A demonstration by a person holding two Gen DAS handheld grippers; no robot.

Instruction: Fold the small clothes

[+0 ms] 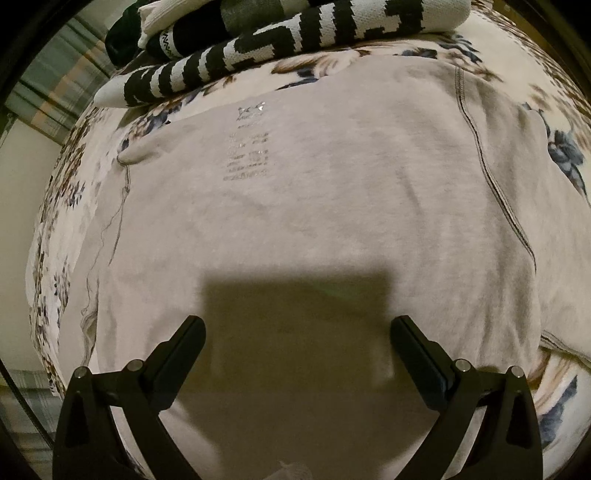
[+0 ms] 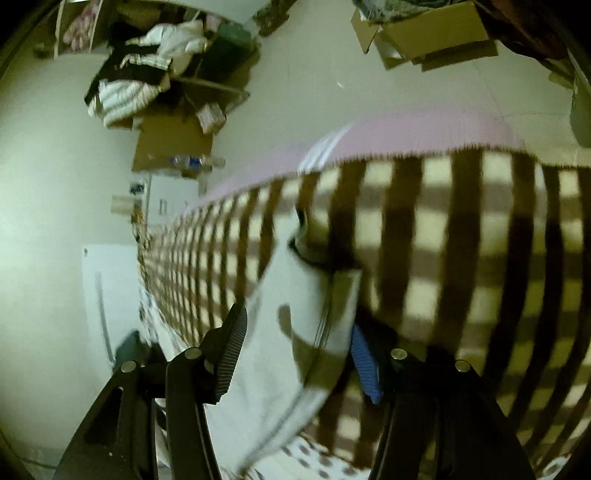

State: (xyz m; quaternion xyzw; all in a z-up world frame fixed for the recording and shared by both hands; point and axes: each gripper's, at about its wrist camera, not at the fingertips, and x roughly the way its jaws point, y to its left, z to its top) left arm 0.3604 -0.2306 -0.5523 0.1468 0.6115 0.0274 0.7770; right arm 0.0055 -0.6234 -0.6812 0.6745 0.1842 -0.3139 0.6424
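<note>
- Pale grey-white cloth fills the left wrist view: a small garment lies spread flat on a floral blanket, with faint printed label text near its far edge and a dark stitched seam down its right side.
- Left tool hangs over the garment's near edge, its fingers wide apart and holding nothing, and casts a square shadow on the cloth.
- At the blanket's far edge lies a pile of black-and-white patterned clothes, touching the blanket just beyond the garment; only this view shows it.
- Only the right wrist view, which is blurred, shows a brown-and-cream checked blanket and a pink strip along its far edge.
- Right tool has its fingers apart, with a white piece of cloth running between them; whether either finger touches it I cannot tell.
- Beyond the checked blanket's edge, on the pale floor, sit cardboard boxes and a heap of clothes.
</note>
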